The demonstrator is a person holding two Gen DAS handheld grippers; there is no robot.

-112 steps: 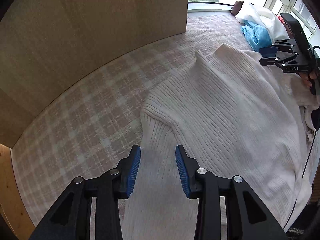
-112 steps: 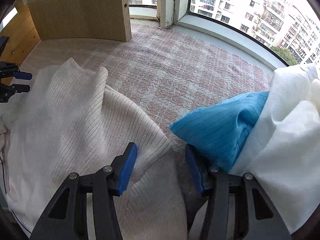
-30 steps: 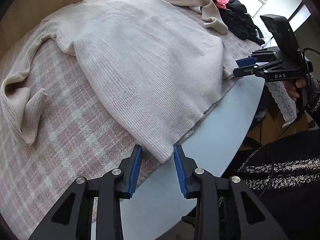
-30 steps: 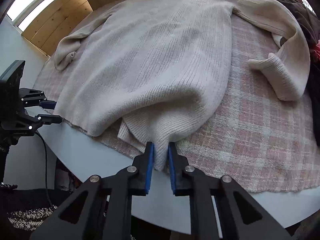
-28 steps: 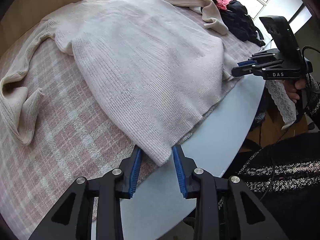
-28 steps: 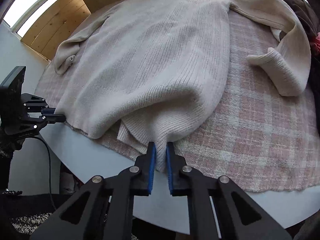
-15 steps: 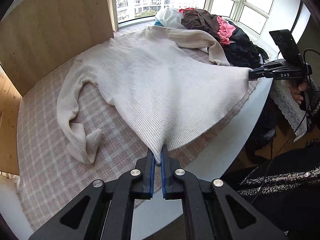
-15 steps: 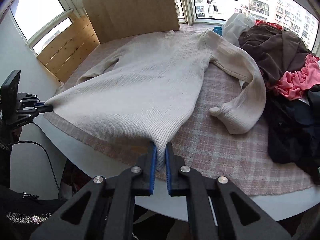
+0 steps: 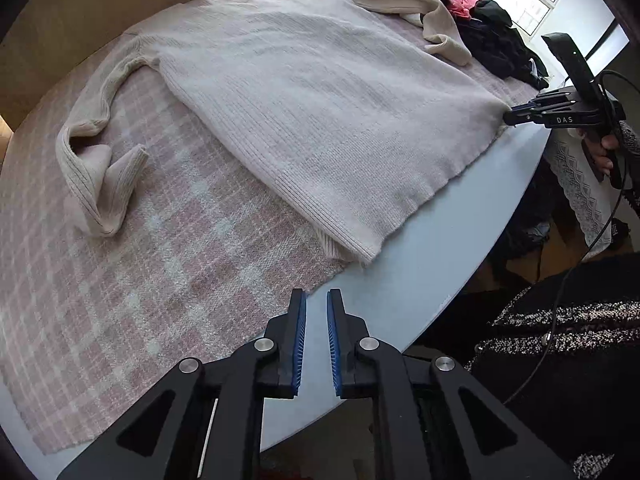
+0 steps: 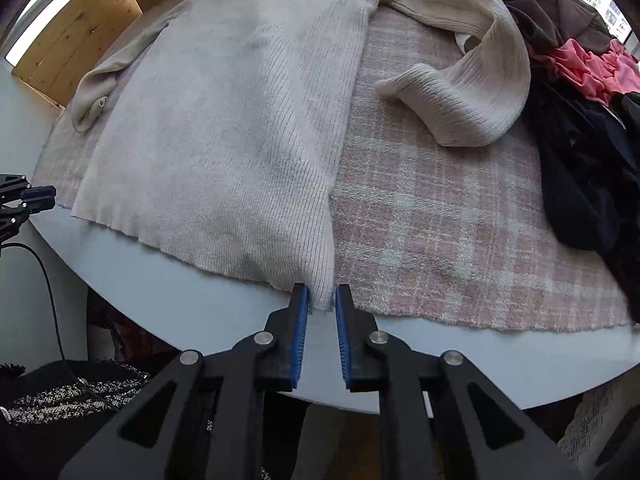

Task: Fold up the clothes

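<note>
Both hem corners have slipped free since half a second ago, when each gripper pinched one and held the hem taut off the table [image 9: 460, 248]; now the cream sweater [image 9: 320, 92] lies flat on the pink plaid cloth [image 9: 168, 264], hem just over the cloth's near edge. Its left sleeve [image 9: 100, 176] is doubled back beside the body, and its right sleeve [image 10: 472, 92] curls toward the pile of dark and pink clothes [image 10: 580, 92] beside the sweater. Backed off from the sweater's left hem corner, the left gripper [image 9: 316, 300] shows a narrow gap between its fingers and holds nothing. At the sweater's right hem corner, the right gripper [image 10: 321, 294] has its fingers narrowly parted on either side of the knit edge, no longer clamping it.
</note>
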